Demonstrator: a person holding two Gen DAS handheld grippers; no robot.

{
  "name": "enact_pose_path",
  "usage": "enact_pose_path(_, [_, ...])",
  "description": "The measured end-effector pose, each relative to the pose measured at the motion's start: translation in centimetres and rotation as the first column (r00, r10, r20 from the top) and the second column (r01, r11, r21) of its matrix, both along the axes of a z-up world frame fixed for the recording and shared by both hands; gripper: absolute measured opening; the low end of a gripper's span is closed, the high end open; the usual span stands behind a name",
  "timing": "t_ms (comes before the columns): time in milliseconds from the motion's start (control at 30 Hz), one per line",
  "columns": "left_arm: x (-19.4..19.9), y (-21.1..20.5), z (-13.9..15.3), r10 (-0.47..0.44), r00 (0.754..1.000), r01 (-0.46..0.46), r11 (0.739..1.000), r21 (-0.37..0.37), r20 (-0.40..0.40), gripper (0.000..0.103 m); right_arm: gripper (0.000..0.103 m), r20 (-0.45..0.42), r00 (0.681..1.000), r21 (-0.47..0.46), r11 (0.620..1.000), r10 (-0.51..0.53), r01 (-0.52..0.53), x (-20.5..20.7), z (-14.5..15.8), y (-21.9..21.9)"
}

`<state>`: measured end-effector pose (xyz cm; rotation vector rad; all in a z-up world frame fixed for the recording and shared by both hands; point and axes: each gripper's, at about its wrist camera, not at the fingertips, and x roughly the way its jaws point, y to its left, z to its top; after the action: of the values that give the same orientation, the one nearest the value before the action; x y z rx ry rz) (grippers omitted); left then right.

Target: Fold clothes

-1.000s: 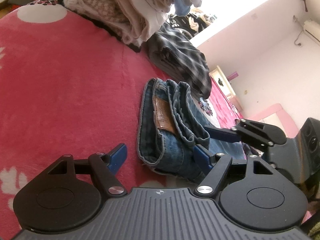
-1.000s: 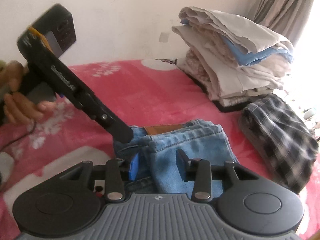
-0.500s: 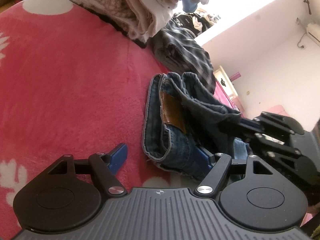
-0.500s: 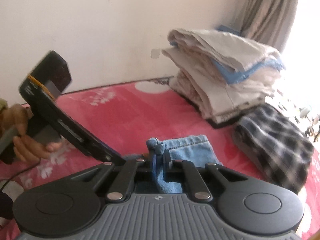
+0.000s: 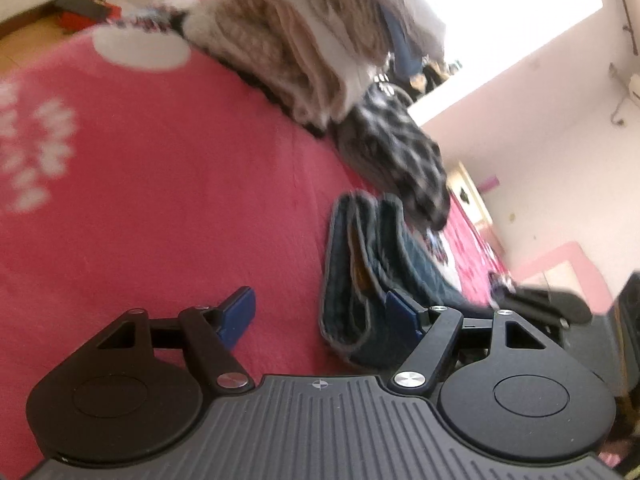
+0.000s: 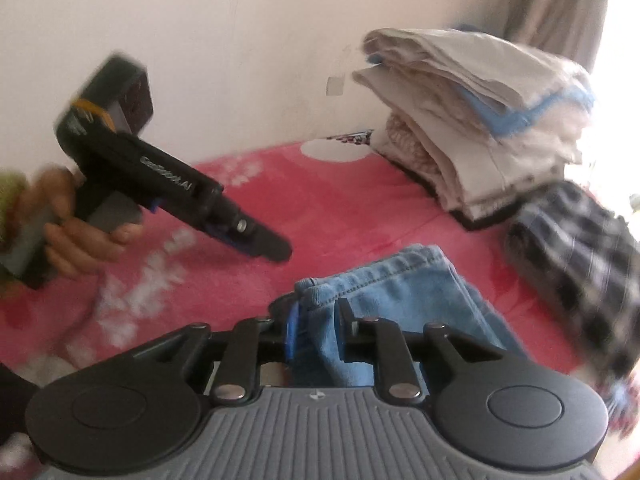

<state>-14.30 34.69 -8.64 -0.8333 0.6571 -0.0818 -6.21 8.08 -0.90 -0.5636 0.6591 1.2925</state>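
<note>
Right hand-held gripper (image 6: 318,330), jaws opening around a fold of the jeans (image 6: 404,280) low in the frame on the pink bed (image 6: 340,204), handles thick, floppy denim best pinched at hems.

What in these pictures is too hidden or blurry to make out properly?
- Jeans: in the right wrist view, their near part is hidden behind the right gripper, whose jaws are opening around a denim fold.
- Plaid garment: motion blur in the left wrist view smears its pattern.
- Stack of folded clothes: its top is cut off by the left wrist view's upper edge.
- Left gripper: its fingertips are blurred in the right wrist view.
</note>
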Motion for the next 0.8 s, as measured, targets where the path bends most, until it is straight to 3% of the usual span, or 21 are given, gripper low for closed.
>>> enact_pose_path(167, [1.9,-0.6,4.0,-0.021,0.992,0.012,0.997,0.072,0.121,0.072,0.020,-0.167,0.965,0.015,0.978,-0.202,0.207,2.9,1.8,-7.5])
enact_pose_path(300, [5.6,-4.3,6.5,-0.155,0.972,0.128,0.980,0.152,0.176,0.072,0.018,-0.188,0.891,-0.011,0.908,-0.413,0.418,4.0,1.4,-15.3])
enact_pose_path(433, [8.7,-9.4,6.7,-0.294,0.952,0.258,0.920,0.294,0.086,0.072,0.018,-0.114,0.805,0.030,0.808,-0.582,0.588,5.2,1.5,-22.5])
enact_pose_path(533, [10.1,-12.4,5.1,-0.319,0.947,0.306,0.854,0.420,-0.042,0.072,0.018,-0.031,0.758,0.039,0.757,-0.651,0.652,7.4,1.6,-25.8])
enact_pose_path(600, [10.8,-13.1,3.6,-0.293,0.947,0.319,0.818,0.478,-0.130,0.067,0.009,-0.010,0.731,0.025,0.731,-0.682,0.682,9.4,1.2,-26.7])
enact_pose_path(667, [10.8,-13.0,2.6,-0.285,0.945,0.326,0.806,0.495,-0.158,0.066,0.000,0.000,0.713,0.020,0.712,-0.702,0.702,11.5,0.7,-27.0])
enact_pose_path(800, [10.5,-13.2,2.3,-0.281,0.946,0.322,0.788,0.524,-0.159,0.066,0.000,-0.046,0.713,0.052,0.711,-0.700,0.701,14.4,-1.1,-26.7])
